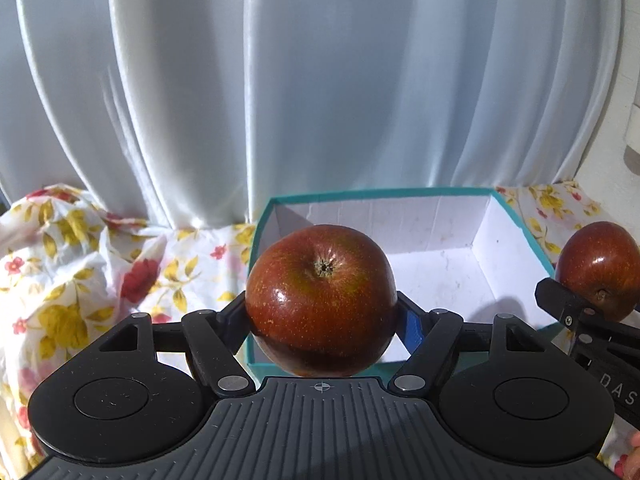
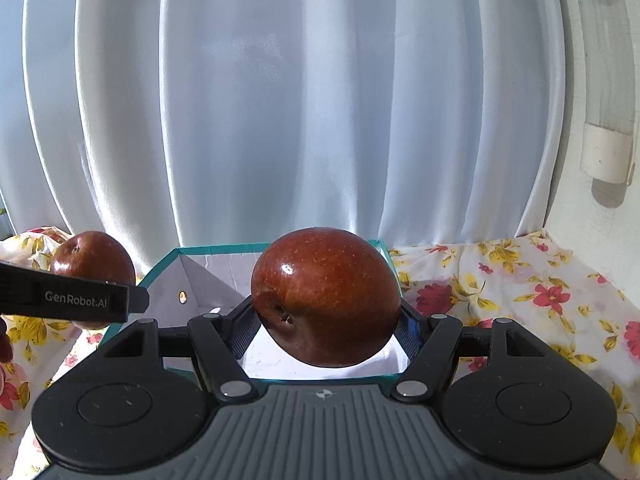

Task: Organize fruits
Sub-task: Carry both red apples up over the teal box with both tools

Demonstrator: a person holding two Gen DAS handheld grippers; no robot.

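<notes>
My left gripper [image 1: 322,308] is shut on a dark red apple [image 1: 322,300], held above the near left edge of a teal box [image 1: 516,216] with a white inside. My right gripper [image 2: 326,312] is shut on a second dark red apple [image 2: 326,296], held above the near edge of the same box [image 2: 168,264]. In the left wrist view the right gripper's apple [image 1: 600,270] shows at the far right. In the right wrist view the left gripper's apple [image 2: 92,264] shows at the far left behind its black finger [image 2: 80,300]. The box floor that shows holds no fruit.
A floral cloth [image 1: 80,264] covers the surface around the box and also shows in the right wrist view [image 2: 520,292]. A white curtain [image 1: 320,80] hangs right behind the box. A white wall fitting [image 2: 608,156] is at the far right.
</notes>
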